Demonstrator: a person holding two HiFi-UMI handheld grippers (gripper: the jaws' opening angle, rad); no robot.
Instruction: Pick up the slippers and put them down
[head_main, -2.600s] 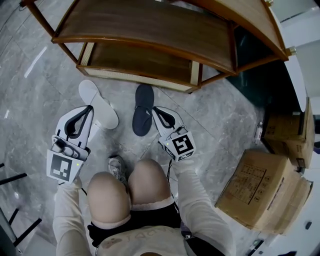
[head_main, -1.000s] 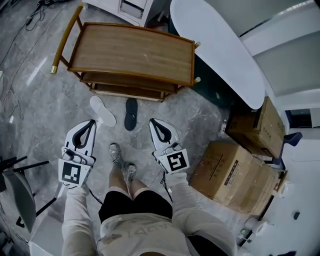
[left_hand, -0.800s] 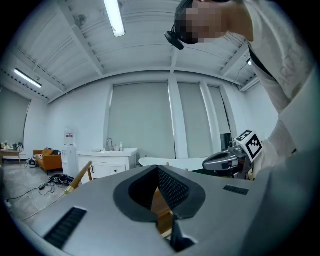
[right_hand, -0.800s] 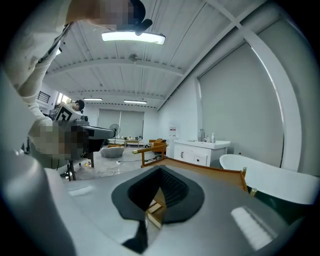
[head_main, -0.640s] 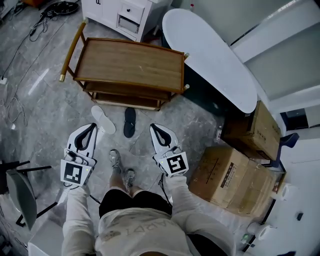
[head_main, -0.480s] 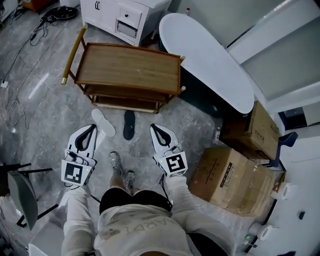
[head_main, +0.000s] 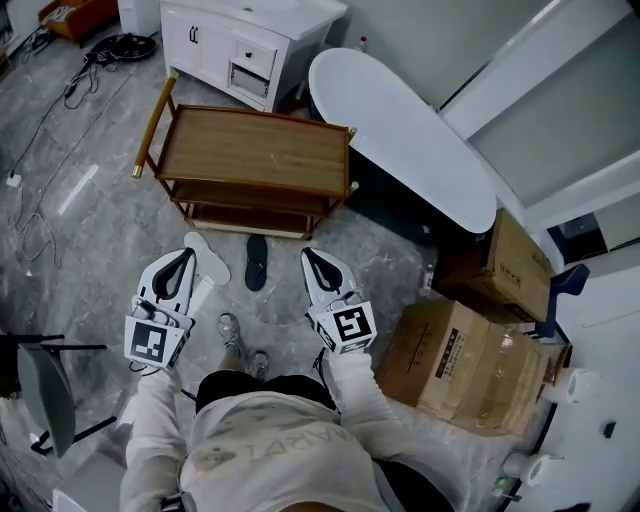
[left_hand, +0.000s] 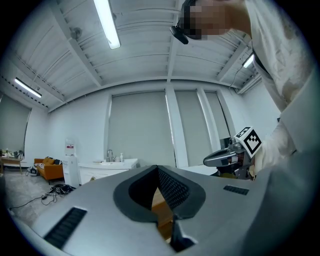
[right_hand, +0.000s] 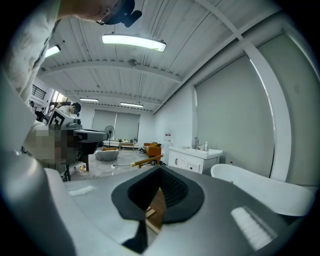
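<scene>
Two slippers lie on the grey floor in front of a wooden shelf cart (head_main: 255, 150): a white slipper (head_main: 209, 258) on the left and a dark slipper (head_main: 256, 262) to its right. My left gripper (head_main: 183, 256) hangs well above the floor, overlapping the white slipper's near edge in the head view. My right gripper (head_main: 308, 256) is held at the same height, right of the dark slipper. Both are shut with nothing between their fingers. The left gripper view (left_hand: 157, 168) and the right gripper view (right_hand: 160, 168) look level across the room; neither shows a slipper.
A white bathtub (head_main: 400, 130) stands right of the cart, and a white cabinet (head_main: 250, 40) behind it. Cardboard boxes (head_main: 470, 360) are stacked at the right. A chair (head_main: 40, 385) stands at the left, with cables (head_main: 60, 100) on the floor beyond it. The person's feet (head_main: 240, 345) are between the grippers.
The person has stood up: both grippers have risen away from the floor, and the head view now takes in more of the room. Both slippers lie where they were.
</scene>
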